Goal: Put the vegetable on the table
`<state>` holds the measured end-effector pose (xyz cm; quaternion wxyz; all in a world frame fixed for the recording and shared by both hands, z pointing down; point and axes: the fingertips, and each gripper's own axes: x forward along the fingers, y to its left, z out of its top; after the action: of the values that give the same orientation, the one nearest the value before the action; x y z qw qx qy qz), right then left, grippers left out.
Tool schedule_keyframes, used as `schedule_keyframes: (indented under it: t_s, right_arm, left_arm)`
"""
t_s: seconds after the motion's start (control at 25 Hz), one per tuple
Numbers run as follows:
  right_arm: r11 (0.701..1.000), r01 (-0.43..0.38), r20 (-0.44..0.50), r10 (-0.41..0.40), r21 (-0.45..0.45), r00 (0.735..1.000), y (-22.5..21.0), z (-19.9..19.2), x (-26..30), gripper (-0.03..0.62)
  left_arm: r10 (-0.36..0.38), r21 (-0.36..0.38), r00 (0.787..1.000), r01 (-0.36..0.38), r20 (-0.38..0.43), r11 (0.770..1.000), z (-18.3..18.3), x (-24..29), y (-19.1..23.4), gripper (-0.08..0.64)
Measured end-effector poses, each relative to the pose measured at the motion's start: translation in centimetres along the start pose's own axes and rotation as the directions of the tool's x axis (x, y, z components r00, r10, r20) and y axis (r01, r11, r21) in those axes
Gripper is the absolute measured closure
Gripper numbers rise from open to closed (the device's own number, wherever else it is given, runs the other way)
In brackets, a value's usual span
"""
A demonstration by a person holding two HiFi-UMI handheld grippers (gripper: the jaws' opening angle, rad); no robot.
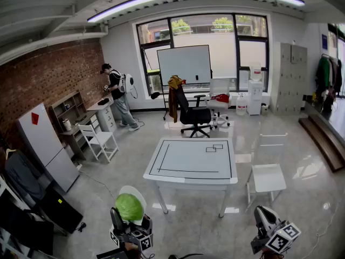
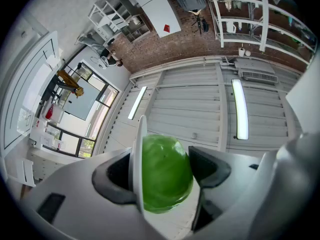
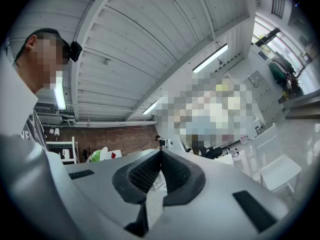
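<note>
**Head view:** your left gripper (image 1: 129, 216) is at bottom left, tipped steeply up, with the round green vegetable (image 1: 129, 207) in its jaws. A white disc (image 1: 138, 192) stands just behind the vegetable, touching it. The vegetable is up in the air, well apart from the white table (image 1: 188, 155). The table stands mid-room ahead of you, with black lines marked on its top. A white chair (image 1: 268, 176) stands just right of the table. Your right gripper (image 1: 262, 216) is at bottom right, closer to level, carrying nothing. A person (image 1: 116, 93) stands far off at a desk by the brick wall (image 1: 48, 74).

**Left gripper view:** the jaws stand wide but are clamped on the load. The right pad (image 2: 209, 166) presses on the vegetable's side. The left pad (image 2: 116, 176) presses on the white disc, which shows edge-on, sandwiched between that pad and the vegetable. The background is ceiling panels and strip lights (image 2: 240, 109), so you're aiming mostly upward.

**Right gripper view:** its two pads (image 3: 172, 176) are pressed together tip to tip, with nothing between them. The vegetable shows small at far left, in front of the brick wall. The white chair is at the right edge.
</note>
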<state>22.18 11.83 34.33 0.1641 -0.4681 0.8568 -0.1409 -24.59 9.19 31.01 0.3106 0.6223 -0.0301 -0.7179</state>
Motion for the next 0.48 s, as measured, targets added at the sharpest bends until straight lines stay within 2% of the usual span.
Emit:
schedule_keyframes:
  t_s: [0.16, 0.48]
  right_arm:
    - [1.0, 0.013, -0.013, -0.013, 0.012, 1.0, -0.2, -0.9, -0.2, 0.584]
    - [1.0, 0.014, -0.017, -0.013, 0.015, 1.0, 0.5, -1.3, -0.2, 0.584]
  left_arm:
    - [-0.03, -0.007, 1.0, 0.03, 0.002, 1.0, 0.0, 0.4, -0.6, 0.232]
    - [-0.042, 0.001, 0.999, 0.042, 0.015, 0.999, 0.9, 0.1, -1.9, 0.232]
